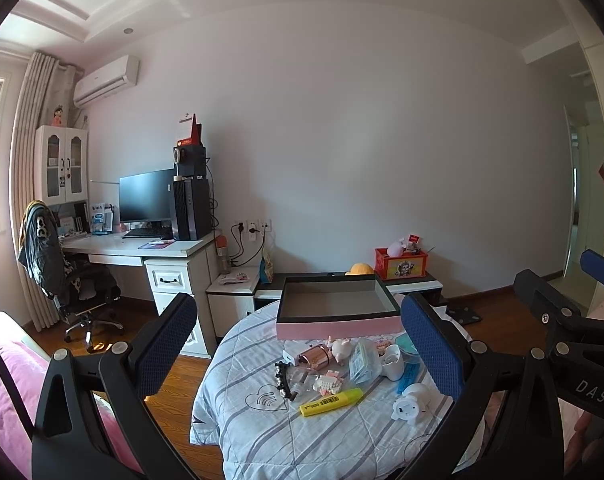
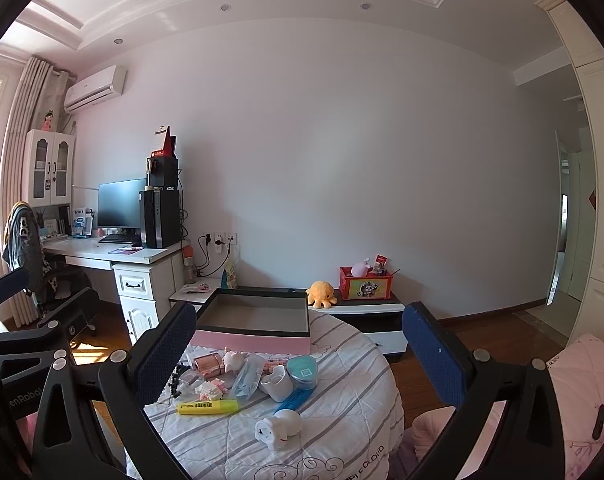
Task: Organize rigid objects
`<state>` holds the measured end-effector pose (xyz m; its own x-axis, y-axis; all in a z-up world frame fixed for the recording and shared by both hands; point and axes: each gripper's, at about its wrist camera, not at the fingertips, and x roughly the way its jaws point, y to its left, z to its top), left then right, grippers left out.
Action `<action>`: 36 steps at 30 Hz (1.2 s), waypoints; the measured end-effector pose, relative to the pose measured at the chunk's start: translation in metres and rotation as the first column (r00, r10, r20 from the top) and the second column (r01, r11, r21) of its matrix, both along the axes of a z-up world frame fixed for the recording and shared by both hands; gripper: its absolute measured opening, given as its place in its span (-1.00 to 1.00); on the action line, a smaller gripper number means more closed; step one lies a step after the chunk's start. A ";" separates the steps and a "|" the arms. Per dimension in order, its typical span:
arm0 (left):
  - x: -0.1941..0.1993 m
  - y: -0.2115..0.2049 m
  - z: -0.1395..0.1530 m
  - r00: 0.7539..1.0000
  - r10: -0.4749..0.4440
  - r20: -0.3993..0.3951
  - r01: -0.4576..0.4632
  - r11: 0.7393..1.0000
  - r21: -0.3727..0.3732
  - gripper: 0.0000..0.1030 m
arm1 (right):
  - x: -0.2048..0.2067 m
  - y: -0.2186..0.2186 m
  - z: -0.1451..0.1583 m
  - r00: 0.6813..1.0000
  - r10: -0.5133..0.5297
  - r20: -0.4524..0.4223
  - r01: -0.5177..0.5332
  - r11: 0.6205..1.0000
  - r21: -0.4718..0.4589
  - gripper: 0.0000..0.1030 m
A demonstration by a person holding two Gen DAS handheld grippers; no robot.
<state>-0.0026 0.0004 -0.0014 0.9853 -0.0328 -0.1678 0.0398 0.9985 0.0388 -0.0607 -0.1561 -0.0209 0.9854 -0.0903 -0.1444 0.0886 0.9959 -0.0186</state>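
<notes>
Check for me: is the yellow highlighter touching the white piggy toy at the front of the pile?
Apart. The right wrist view shows striped quilt between the yellow highlighter and the white piggy toy; the left wrist view shows the same gap.

Striped quilt [image 1: 242,432] carries pink box [image 1: 338,327], yellow highlighter [image 1: 331,401], toys.
</notes>
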 end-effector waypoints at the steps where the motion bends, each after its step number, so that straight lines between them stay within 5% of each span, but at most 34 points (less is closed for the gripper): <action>1: 0.000 0.000 0.000 1.000 -0.002 -0.001 0.002 1.000 0.002 1.00 | 0.000 0.000 0.000 1.000 0.001 -0.001 -0.001 1.000 0.000 1.00; 36: 0.007 0.004 -0.005 1.000 -0.016 0.006 0.016 1.000 -0.005 1.00 | 0.009 -0.002 -0.004 1.000 0.003 -0.012 -0.003 1.000 0.012 1.00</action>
